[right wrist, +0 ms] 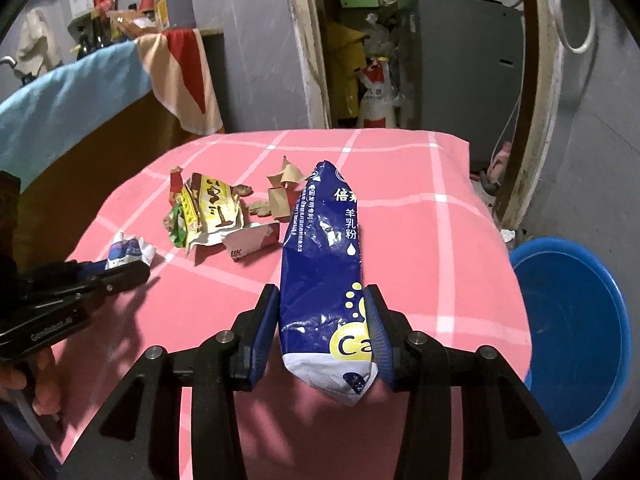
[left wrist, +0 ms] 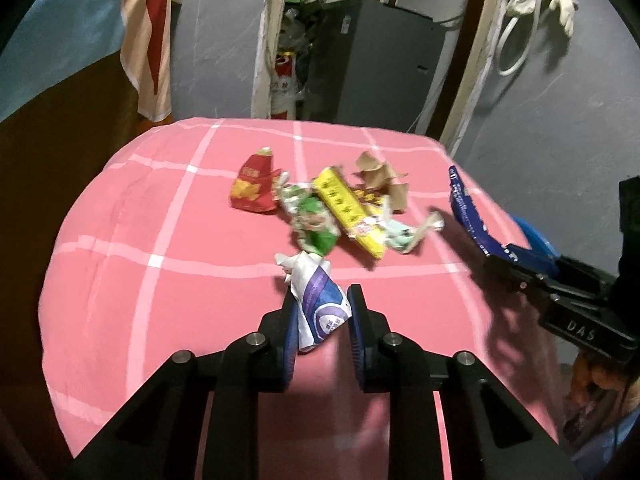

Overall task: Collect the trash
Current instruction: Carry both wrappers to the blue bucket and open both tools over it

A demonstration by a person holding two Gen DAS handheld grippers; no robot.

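My left gripper (left wrist: 322, 300) is shut on a crumpled white and purple wrapper (left wrist: 318, 304), held just above the pink checked cloth (left wrist: 160, 240). Beyond it lies a heap of trash: a red snack bag (left wrist: 254, 186), a green wrapper (left wrist: 314, 220), a yellow wrapper (left wrist: 352, 212) and torn brown paper (left wrist: 380, 176). My right gripper (right wrist: 322, 300) is shut on a long blue milk-powder bag (right wrist: 324, 256), which sticks out forward over the cloth. In the left wrist view the same blue bag (left wrist: 468, 208) and the right gripper (left wrist: 532, 280) show at the right edge.
A blue plastic basin (right wrist: 576, 332) stands on the floor to the right of the table. A cabinet draped with a blue, beige and red cloth (right wrist: 80, 92) is at the left. Behind the table, a doorway opens onto a grey appliance (right wrist: 464, 56) and clutter.
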